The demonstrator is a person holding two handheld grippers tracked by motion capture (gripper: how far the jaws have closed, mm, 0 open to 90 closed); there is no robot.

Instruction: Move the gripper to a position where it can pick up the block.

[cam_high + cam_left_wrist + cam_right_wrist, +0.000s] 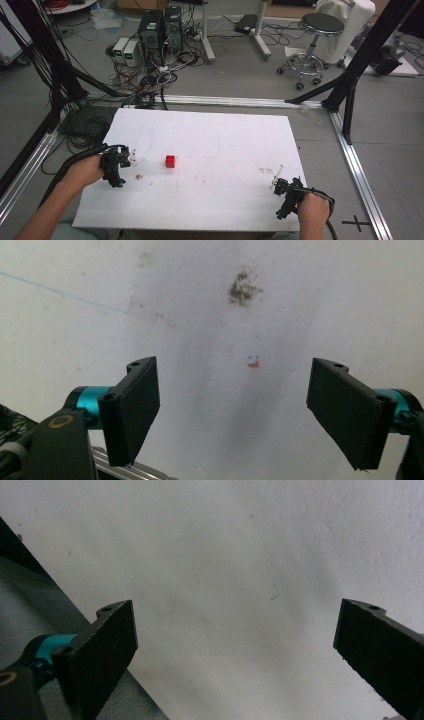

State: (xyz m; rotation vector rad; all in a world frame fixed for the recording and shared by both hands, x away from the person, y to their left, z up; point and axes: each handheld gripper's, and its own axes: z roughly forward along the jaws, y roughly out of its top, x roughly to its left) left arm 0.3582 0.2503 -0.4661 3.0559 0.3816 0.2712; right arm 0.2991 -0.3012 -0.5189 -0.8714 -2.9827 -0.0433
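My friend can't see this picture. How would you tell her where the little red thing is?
Find the big white table in the middle of the room. On it, left of centre, sits a small red cube, just right of the left gripper and far from the right gripper. It is the only brightly coloured thing on the white top.

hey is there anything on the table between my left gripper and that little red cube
Nothing visible. The left gripper is open at the table's left side, and the red cube sits to its right with only bare, lightly stained white surface between them.

high view looks down on the white table; both gripper views face it close up.
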